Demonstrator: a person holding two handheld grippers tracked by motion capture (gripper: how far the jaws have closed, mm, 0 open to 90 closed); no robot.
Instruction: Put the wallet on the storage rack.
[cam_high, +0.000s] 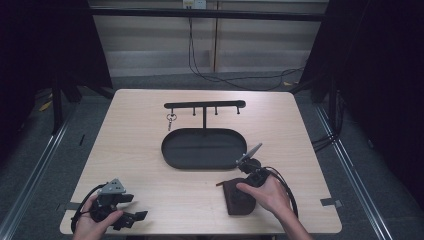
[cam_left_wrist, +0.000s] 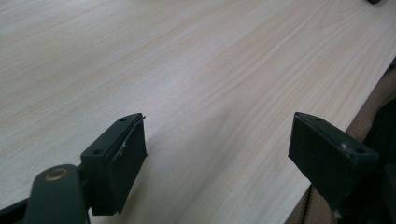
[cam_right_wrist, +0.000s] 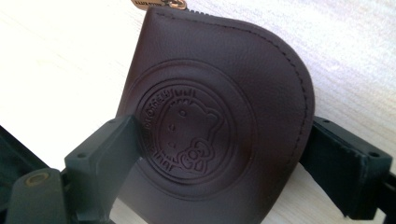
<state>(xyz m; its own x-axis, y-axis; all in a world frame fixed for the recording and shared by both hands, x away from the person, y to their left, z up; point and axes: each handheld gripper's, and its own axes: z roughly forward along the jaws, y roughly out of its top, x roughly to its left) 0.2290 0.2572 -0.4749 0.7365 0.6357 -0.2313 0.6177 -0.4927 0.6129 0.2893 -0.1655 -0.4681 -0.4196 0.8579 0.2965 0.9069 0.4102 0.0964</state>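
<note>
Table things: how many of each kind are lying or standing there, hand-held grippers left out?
Brown leather coin pouch: 1
Black oval tray with its hook rail: 1
Key ring hanging from the rail: 1
Total: 3

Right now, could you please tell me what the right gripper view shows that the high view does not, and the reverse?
Right gripper view: a round embossed cartoon emblem on the brown leather pouch.

High view: the black oval tray, the hook rack with a key ring, and the left gripper.

Both: the pouch on the wooden table, between the right gripper's jaws.
</note>
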